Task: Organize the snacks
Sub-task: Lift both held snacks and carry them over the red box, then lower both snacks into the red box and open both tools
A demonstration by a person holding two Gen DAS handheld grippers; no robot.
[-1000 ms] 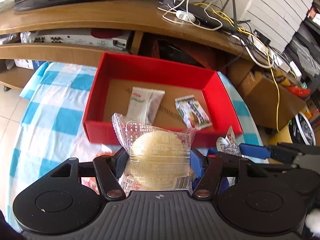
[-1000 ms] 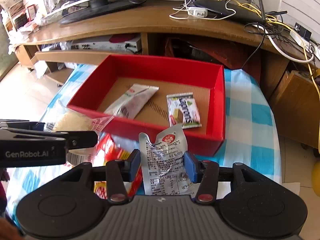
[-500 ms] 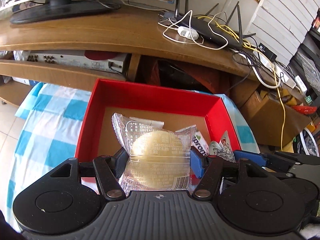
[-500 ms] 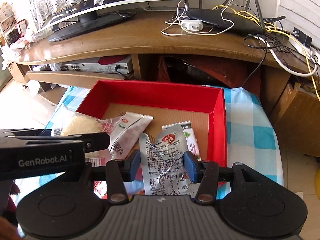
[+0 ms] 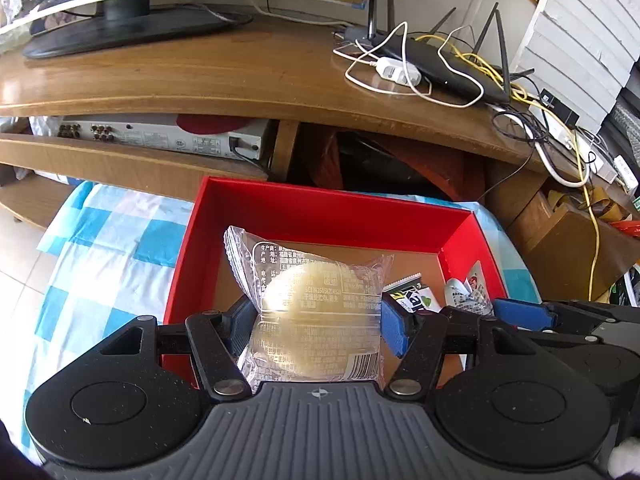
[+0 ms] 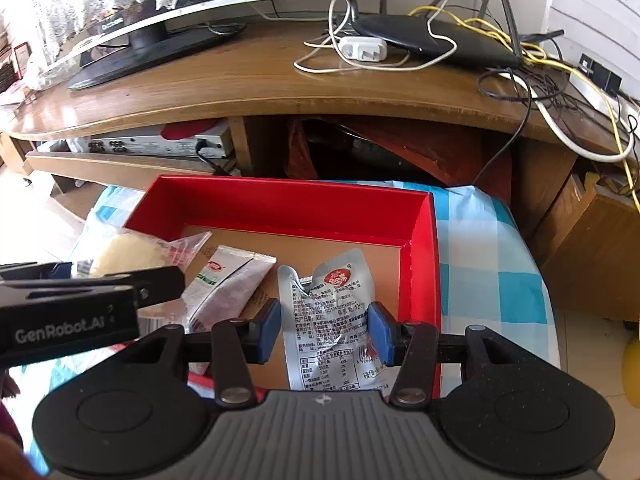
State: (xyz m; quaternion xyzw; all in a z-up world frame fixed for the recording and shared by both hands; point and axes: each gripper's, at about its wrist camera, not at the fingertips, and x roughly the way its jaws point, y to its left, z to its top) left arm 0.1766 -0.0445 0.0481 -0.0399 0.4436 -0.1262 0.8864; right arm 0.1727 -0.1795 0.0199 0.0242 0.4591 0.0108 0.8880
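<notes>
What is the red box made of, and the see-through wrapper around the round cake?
The red box looks like cardboard: matte red walls, plain brown floor, crisp folded corners. The cake wrapper looks like thin clear plastic film: glossy, crinkled, printed with text, and the pale cake shows through. Both are guesses from looks alone.

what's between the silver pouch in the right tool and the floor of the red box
Nothing visible. The silver pouch hangs in the right tool over bare cardboard floor of the red box; the white packet lies off to its left.

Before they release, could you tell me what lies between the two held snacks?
In the right wrist view, a white-and-grey packet lies in the red box, between cake and silver pouch.
</notes>
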